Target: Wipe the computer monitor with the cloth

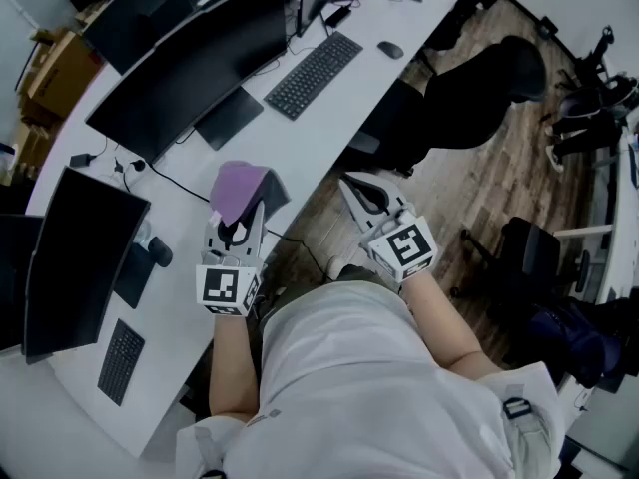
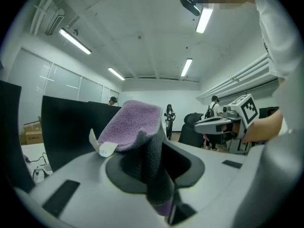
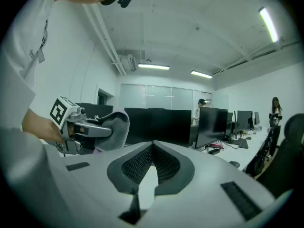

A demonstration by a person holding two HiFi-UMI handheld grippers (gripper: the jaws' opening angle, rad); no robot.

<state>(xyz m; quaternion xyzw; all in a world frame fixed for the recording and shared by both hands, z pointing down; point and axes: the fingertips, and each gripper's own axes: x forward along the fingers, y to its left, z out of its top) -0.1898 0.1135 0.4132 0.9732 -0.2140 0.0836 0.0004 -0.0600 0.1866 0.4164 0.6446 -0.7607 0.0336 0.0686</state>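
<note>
White office desk (image 1: 329,128), monitors in row. Head view: left gripper (image 1: 243,223) clamps purple cloth (image 1: 240,188) over desk edge, short of curved monitor (image 1: 190,68). L gripper view: cloth pinched mid-fold; prob. soft, light, floppy, grip adequate. R gripper view: right gripper (image 3: 153,145) jaws together, empty.
</note>
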